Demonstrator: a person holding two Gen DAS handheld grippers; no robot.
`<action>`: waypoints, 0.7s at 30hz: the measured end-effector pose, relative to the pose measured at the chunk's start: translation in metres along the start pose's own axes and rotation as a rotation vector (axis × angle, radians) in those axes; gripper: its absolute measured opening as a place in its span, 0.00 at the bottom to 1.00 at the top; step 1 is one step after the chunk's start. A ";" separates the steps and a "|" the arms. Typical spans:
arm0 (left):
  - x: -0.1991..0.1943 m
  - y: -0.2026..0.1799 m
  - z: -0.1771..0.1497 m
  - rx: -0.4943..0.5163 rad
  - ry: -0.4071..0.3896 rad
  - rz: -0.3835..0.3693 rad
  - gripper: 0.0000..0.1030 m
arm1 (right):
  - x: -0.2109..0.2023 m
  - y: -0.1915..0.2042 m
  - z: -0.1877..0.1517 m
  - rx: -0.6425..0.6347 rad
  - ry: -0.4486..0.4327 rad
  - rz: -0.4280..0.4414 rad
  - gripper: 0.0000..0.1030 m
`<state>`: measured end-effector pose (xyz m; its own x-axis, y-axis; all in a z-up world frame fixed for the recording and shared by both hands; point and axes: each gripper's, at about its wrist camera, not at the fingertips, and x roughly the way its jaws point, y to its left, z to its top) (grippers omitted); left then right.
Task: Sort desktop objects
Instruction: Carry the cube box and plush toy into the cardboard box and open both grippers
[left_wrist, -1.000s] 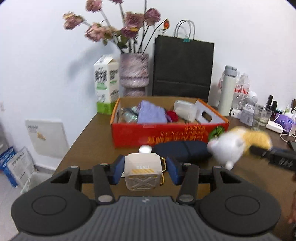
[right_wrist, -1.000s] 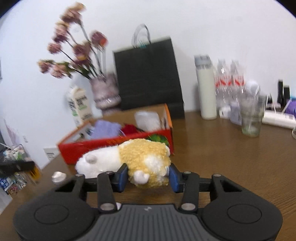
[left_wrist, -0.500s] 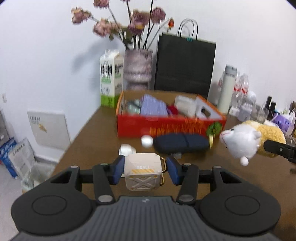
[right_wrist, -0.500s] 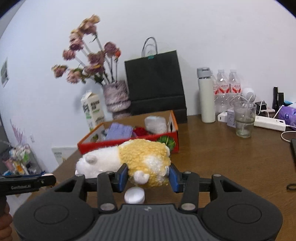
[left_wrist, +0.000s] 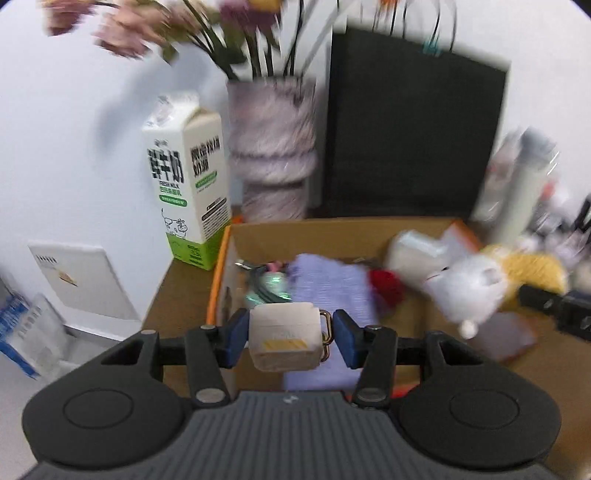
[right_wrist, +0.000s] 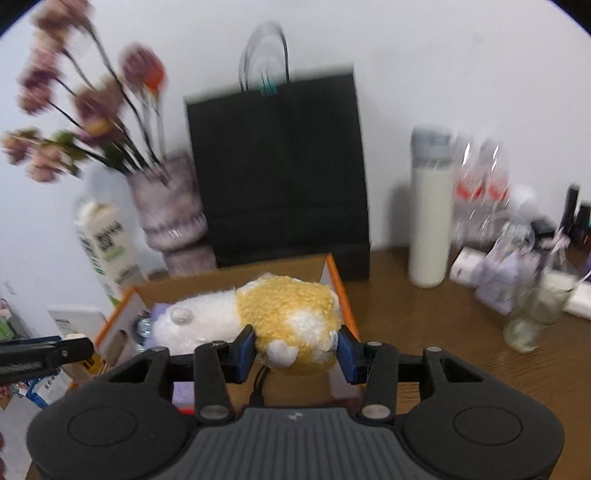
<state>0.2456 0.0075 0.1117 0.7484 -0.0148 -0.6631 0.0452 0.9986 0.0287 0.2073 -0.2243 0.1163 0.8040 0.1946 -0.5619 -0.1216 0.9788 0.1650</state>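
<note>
My left gripper is shut on a small cream case with a gold clasp, held over the near left part of the open orange cardboard box. Inside the box lie a lilac cloth, a red item, cables and a clear plastic container. My right gripper is shut on a white and yellow plush toy, hanging above the box's right side. The plush also shows at the right of the left wrist view.
Behind the box stand a milk carton, a vase of dried flowers and a black paper bag. To the right are a white bottle, water bottles, a glass and small items on the wooden table.
Both grippers have moved forward from in front of the box to over it, each keeping its object. The box and the things behind it now look much closer.
</note>
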 end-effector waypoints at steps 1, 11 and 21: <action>0.015 0.001 0.002 -0.002 0.025 0.020 0.49 | 0.015 0.005 0.003 -0.017 0.022 -0.021 0.43; 0.083 0.004 -0.014 0.085 0.127 0.066 0.52 | 0.112 0.029 -0.016 -0.105 0.136 -0.212 0.48; 0.029 0.034 0.015 -0.005 0.054 0.023 0.65 | 0.087 0.017 0.008 -0.036 0.170 -0.122 0.71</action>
<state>0.2785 0.0397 0.1049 0.7123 0.0104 -0.7018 0.0250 0.9989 0.0402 0.2799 -0.1909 0.0764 0.7050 0.0796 -0.7048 -0.0525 0.9968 0.0601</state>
